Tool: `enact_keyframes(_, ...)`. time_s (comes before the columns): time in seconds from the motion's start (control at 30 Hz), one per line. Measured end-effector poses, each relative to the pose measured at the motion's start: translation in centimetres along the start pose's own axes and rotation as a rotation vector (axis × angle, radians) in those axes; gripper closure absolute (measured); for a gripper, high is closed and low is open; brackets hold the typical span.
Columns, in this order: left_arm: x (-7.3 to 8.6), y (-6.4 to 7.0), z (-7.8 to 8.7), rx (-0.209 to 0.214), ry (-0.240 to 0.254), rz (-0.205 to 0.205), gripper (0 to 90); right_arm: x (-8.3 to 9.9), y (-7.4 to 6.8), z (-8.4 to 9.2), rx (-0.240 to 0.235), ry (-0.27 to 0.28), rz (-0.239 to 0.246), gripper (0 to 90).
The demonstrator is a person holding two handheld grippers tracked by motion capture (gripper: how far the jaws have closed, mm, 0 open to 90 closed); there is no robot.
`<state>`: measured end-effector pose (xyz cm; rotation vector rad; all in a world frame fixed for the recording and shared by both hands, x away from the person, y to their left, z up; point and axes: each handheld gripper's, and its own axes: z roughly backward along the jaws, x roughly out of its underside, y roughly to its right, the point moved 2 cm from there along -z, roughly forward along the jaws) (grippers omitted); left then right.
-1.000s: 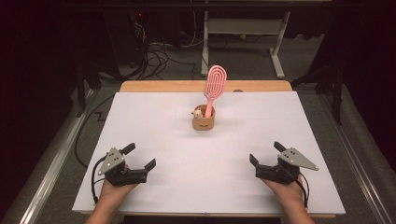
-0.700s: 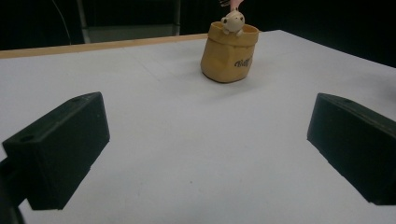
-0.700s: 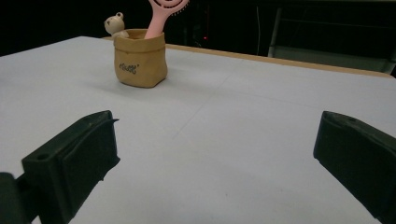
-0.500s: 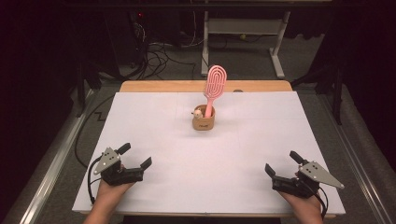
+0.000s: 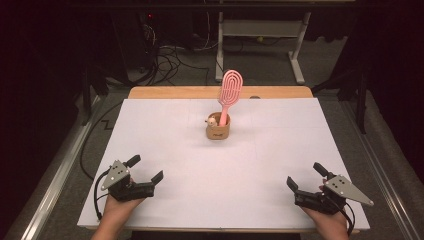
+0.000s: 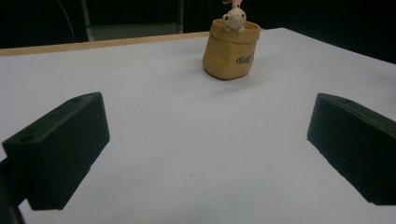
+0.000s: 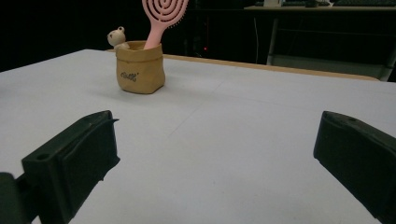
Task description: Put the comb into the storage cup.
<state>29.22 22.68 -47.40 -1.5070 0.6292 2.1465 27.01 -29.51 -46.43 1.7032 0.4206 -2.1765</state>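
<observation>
A small tan pouch (image 5: pixel 218 131) stands upright near the far middle of the white table (image 5: pixel 165 130). A pink hairbrush (image 5: pixel 230 90) sticks up out of it, and a tiny pale bear figure (image 5: pixel 212 120) peeks over its rim. The pouch (image 6: pixel 230 49) and bear (image 6: pixel 234 17) sit far ahead in the left gripper view; the pouch (image 7: pixel 139 67), bear (image 7: pixel 116 37) and brush (image 7: pixel 162 17) lie ahead to the left in the right gripper view. My left gripper (image 5: pixel 146 168) rests open near the front left. My right gripper (image 5: pixel 306 176) rests open near the front right. Both hold nothing.
A wooden strip (image 5: pixel 200 92) runs along the table's far edge. Beyond it, on the dark floor, are cables (image 5: pixel 170 57) and a white desk frame (image 5: pixel 260 35). A metal rail (image 5: pixel 55 180) borders the left side.
Both grippers have drawn back toward the front edge of the table, the right one also shifting outward to the right. The pouch and brush have stayed in place.
</observation>
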Motion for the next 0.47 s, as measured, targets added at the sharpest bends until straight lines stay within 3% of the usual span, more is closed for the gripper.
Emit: enact_keyframes(0.47, -0.09, -0.19, 0.07, -0.002, -0.003, -0.001, 0.0, 0.49, -0.54, -0.58, 0.004, -0.032, 0.031, 0.2)
